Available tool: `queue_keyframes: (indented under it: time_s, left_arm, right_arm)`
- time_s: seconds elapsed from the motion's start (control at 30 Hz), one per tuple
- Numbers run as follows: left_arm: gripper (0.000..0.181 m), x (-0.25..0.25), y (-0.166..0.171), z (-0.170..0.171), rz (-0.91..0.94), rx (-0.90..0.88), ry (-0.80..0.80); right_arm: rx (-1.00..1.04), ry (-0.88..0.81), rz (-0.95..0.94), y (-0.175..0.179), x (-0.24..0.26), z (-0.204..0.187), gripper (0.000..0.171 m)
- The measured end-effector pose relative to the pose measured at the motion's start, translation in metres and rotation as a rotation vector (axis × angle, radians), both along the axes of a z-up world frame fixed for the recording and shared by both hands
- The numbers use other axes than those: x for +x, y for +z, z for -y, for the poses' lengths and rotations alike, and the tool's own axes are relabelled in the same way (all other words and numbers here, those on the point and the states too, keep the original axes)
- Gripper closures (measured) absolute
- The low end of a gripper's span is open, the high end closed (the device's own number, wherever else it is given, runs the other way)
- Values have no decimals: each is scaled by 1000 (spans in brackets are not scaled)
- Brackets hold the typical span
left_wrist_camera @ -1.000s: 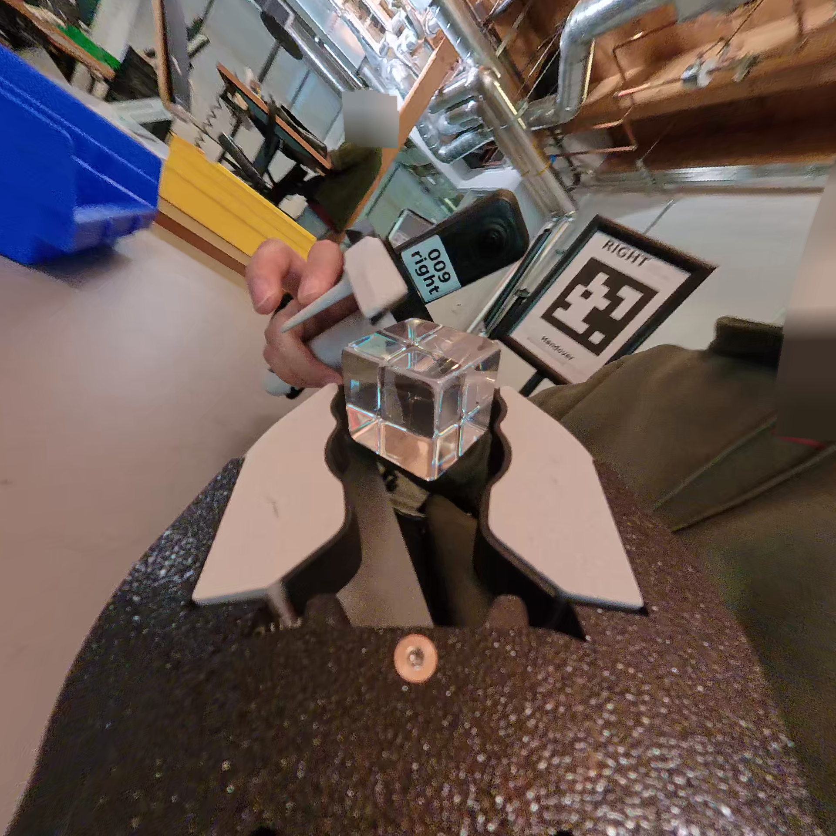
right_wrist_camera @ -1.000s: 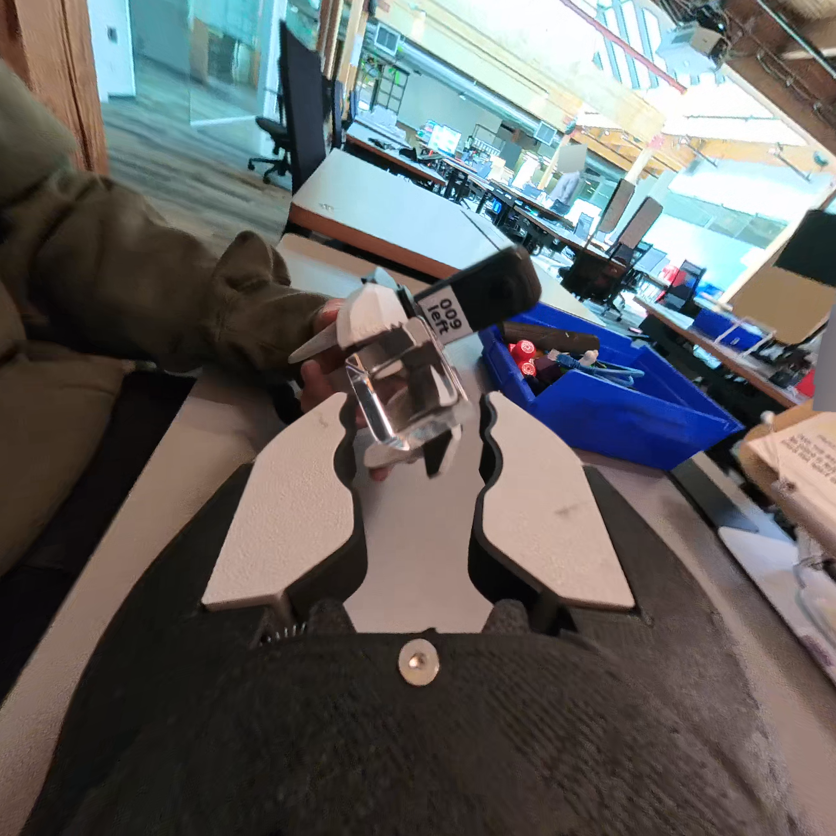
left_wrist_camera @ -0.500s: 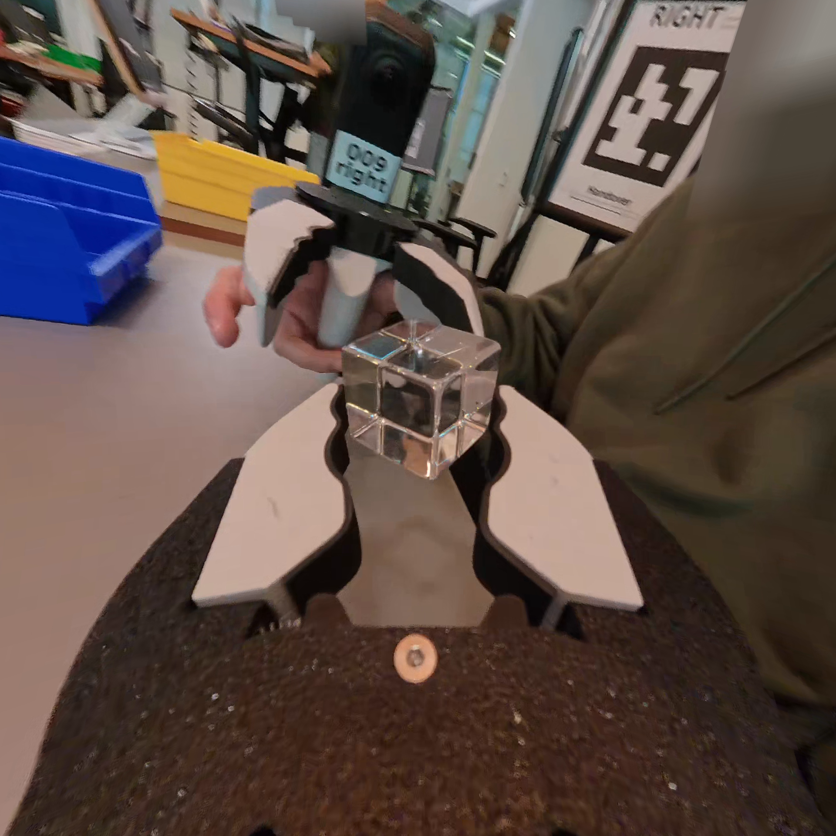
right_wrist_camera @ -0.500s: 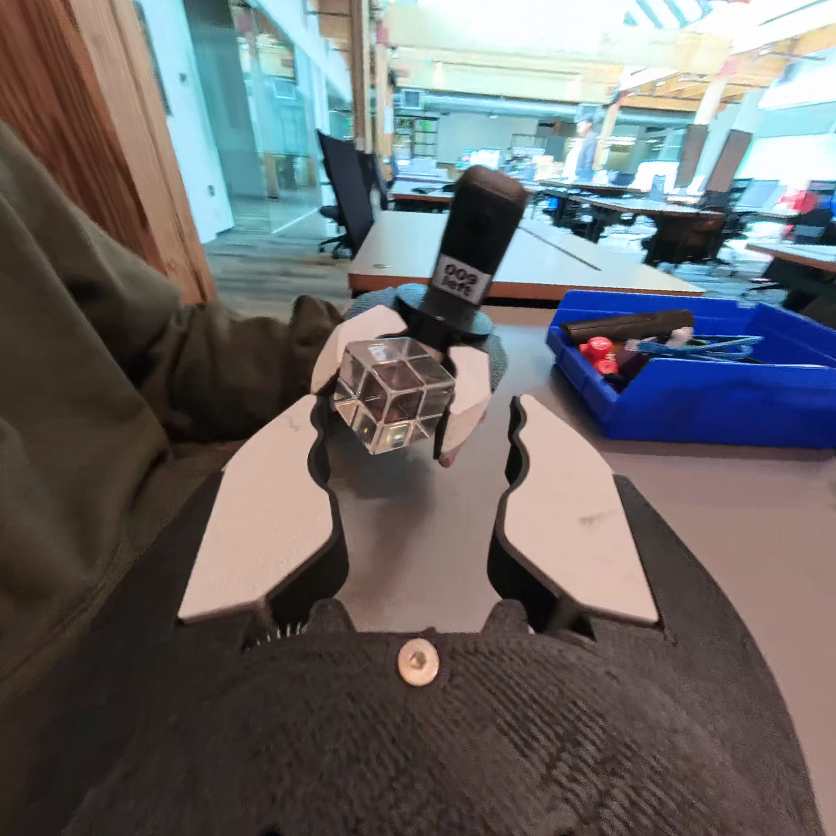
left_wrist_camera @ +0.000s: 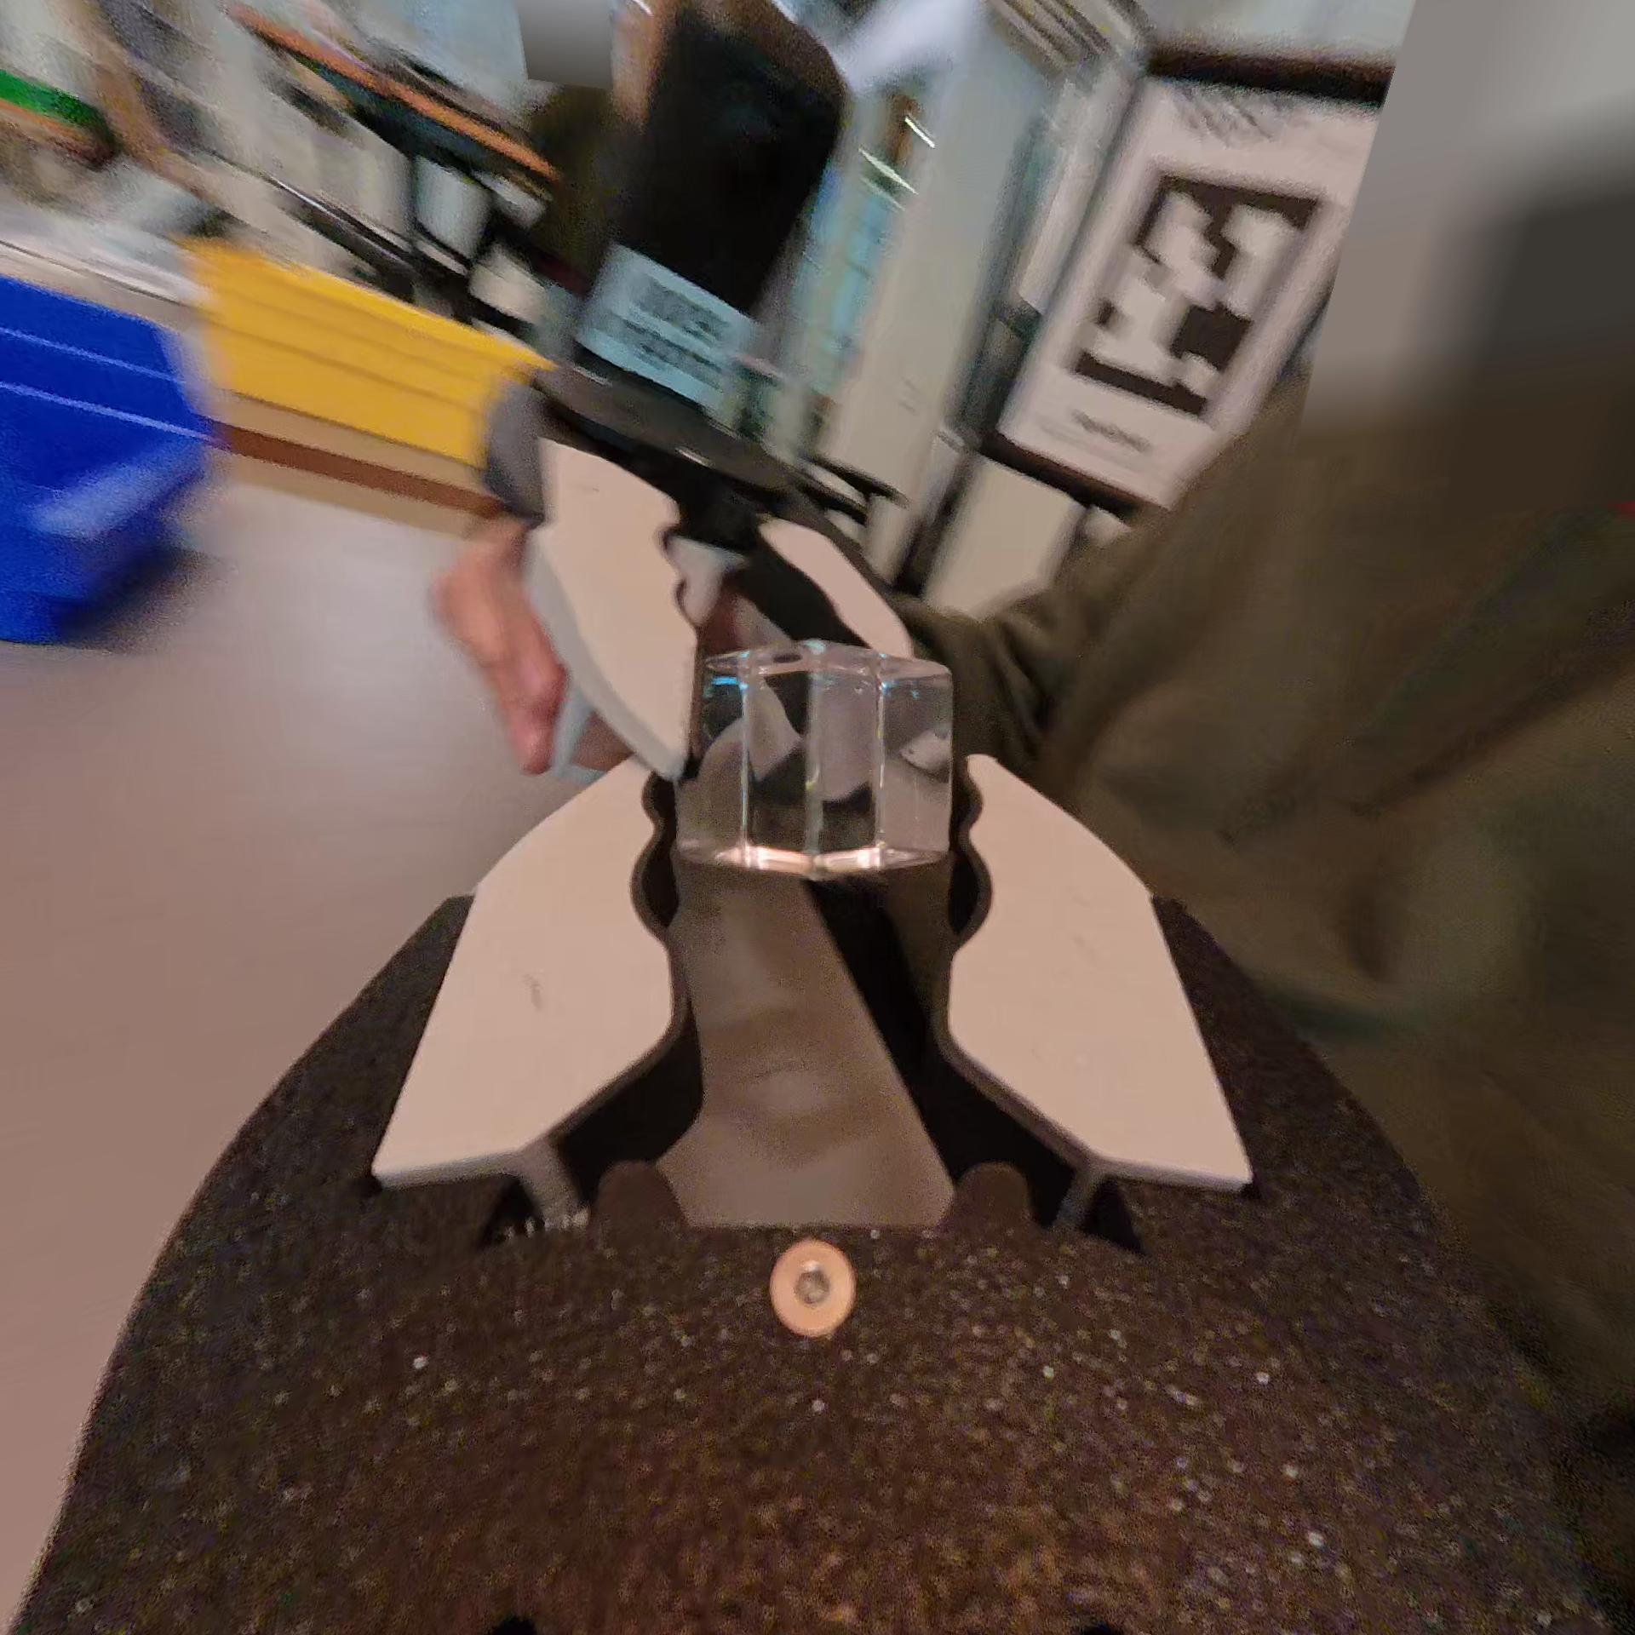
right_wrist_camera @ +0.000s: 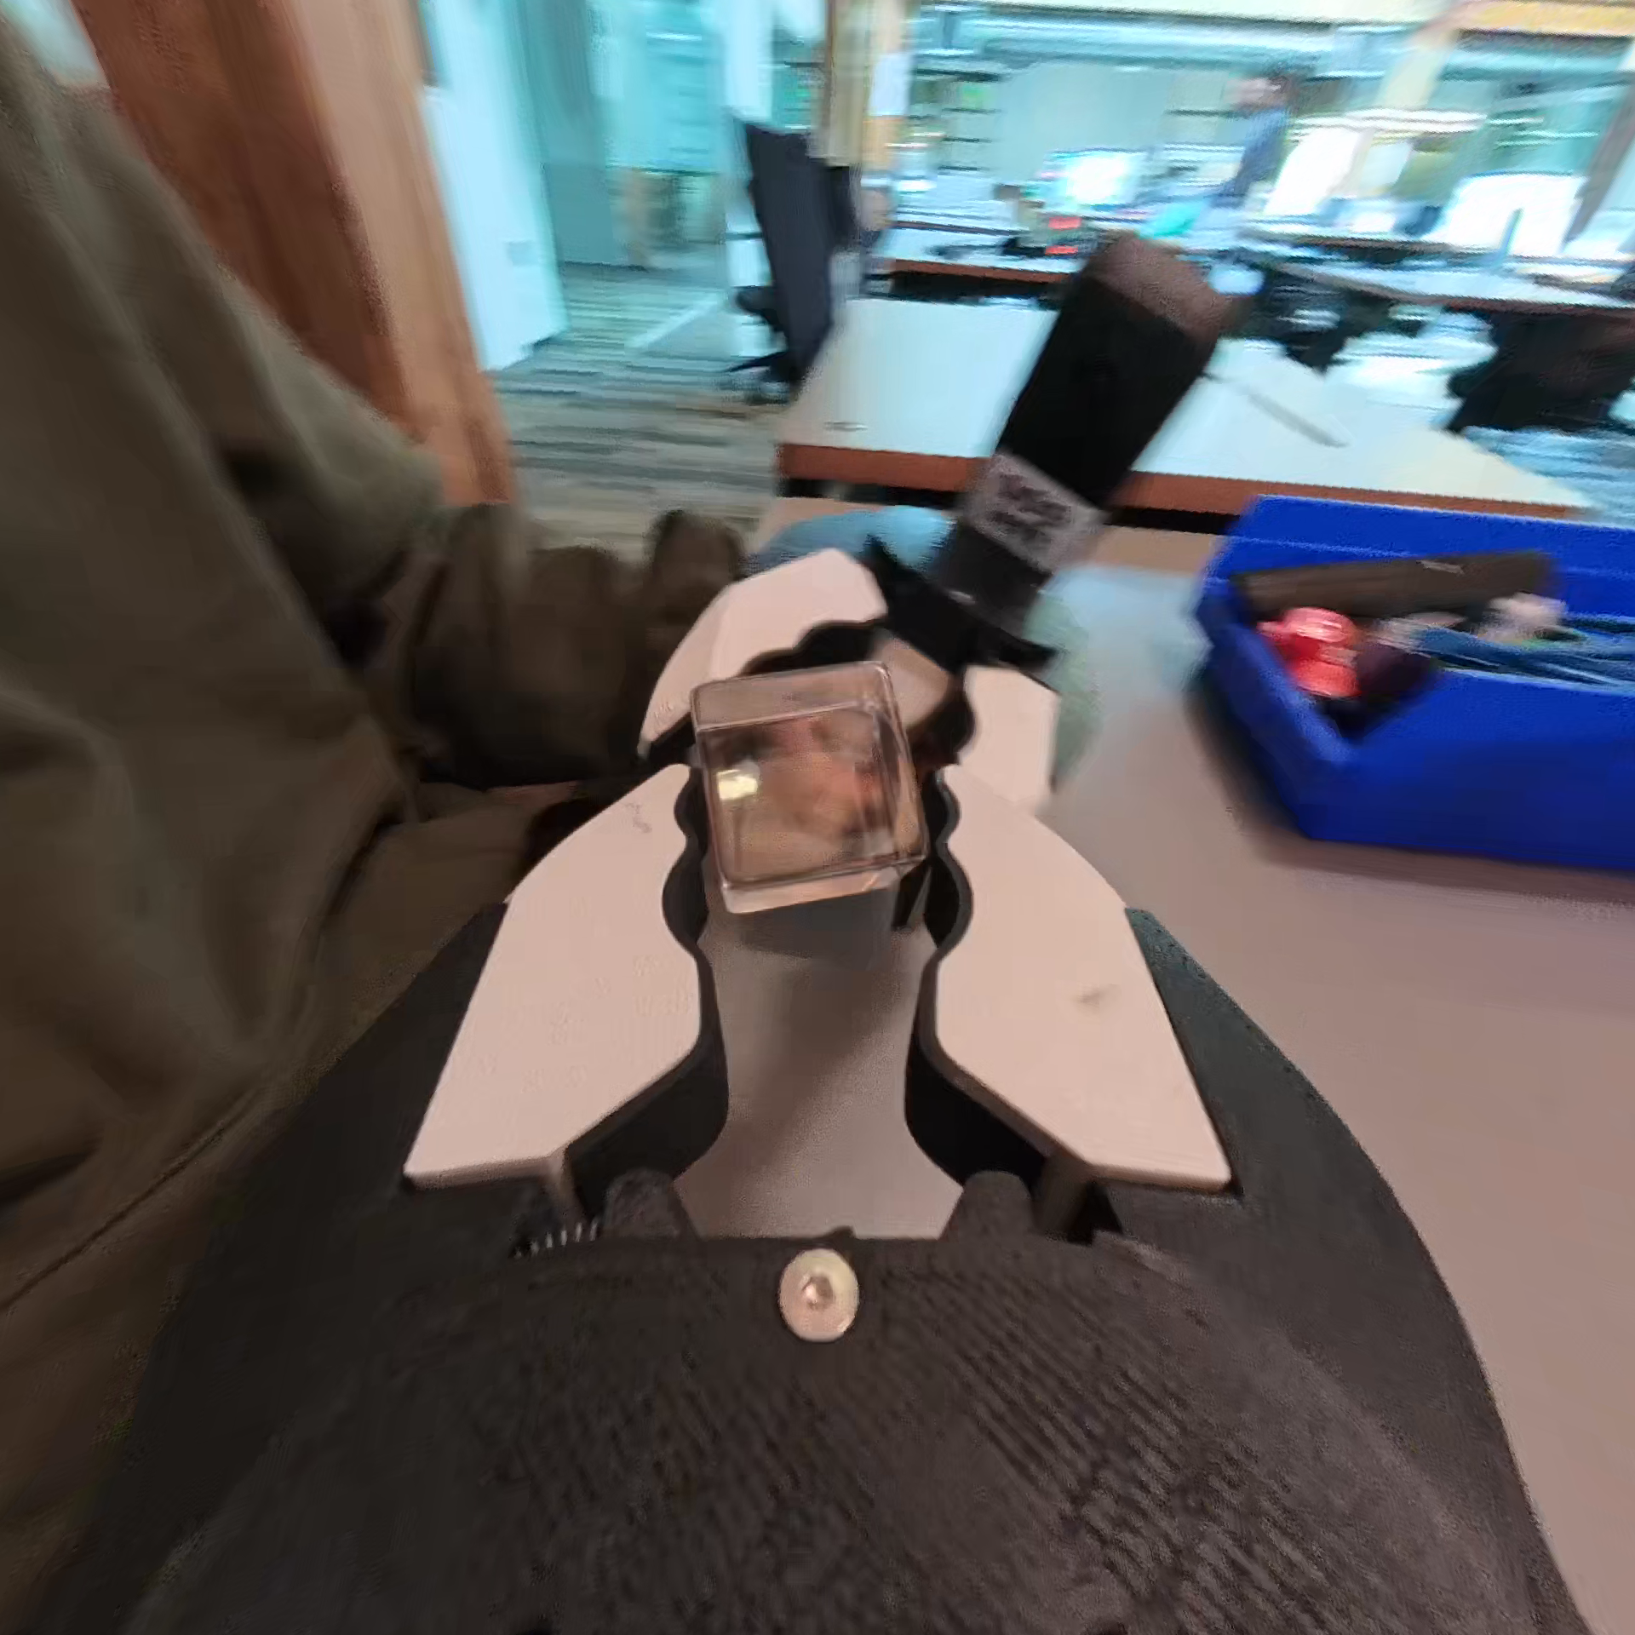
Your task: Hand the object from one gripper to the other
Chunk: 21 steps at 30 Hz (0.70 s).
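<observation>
1 clear cube [left_wrist_camera: 818,761], 2 hand-held grippers [left_wrist_camera: 818,779] [right_wrist_camera: 809,787]

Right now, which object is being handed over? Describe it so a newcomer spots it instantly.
Start at the grey tabletop with the blue bin at its far side. Above it two handheld grippers meet tip to tip, and between their white fingers sits the clear cube. It is the only see-through thing there, glassy with sharp edges.

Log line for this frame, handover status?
stage: mid-handover | object: clear glass cube | left gripper: shut on cube | right gripper: fingers around cube, grip unclear | above grey table
</observation>
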State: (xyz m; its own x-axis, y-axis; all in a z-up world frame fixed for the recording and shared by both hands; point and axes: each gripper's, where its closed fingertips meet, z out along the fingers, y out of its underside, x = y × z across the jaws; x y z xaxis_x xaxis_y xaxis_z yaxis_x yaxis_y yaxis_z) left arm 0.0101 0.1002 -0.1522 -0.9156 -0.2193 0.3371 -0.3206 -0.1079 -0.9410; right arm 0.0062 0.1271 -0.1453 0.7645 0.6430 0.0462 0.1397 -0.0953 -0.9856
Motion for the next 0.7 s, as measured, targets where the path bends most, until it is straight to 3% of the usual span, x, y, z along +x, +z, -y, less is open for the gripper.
queue_keyframes:
  time_s: [0.1, 0.23, 0.3, 0.47, 0.57, 0.7]
  left_arm:
    - [122, 41, 6, -36, 58, 52, 371]
    - [112, 70, 4, -57, 292, 360, 743]
    - [110, 80, 12, -56, 453, 448, 906]
    - [119, 79, 27, -50, 811, 598, 1148]
    - [133, 74, 34, -48, 868, 586, 1154]
    - [136, 73, 30, -53, 820, 582, 1070]
  right_arm:
    - [-4, -394, 0, 9, 63, -18, 124]
    - [-17, -727, -160, 14, 111, -20, 124]
    - [-6, -720, -365, 18, 112, -22, 124]
    - [-57, -489, -823, 27, 84, -28, 125]
    - [-115, -368, -976, 27, 68, -33, 125]
    - [-151, -307, -1064, 22, 65, -35, 123]
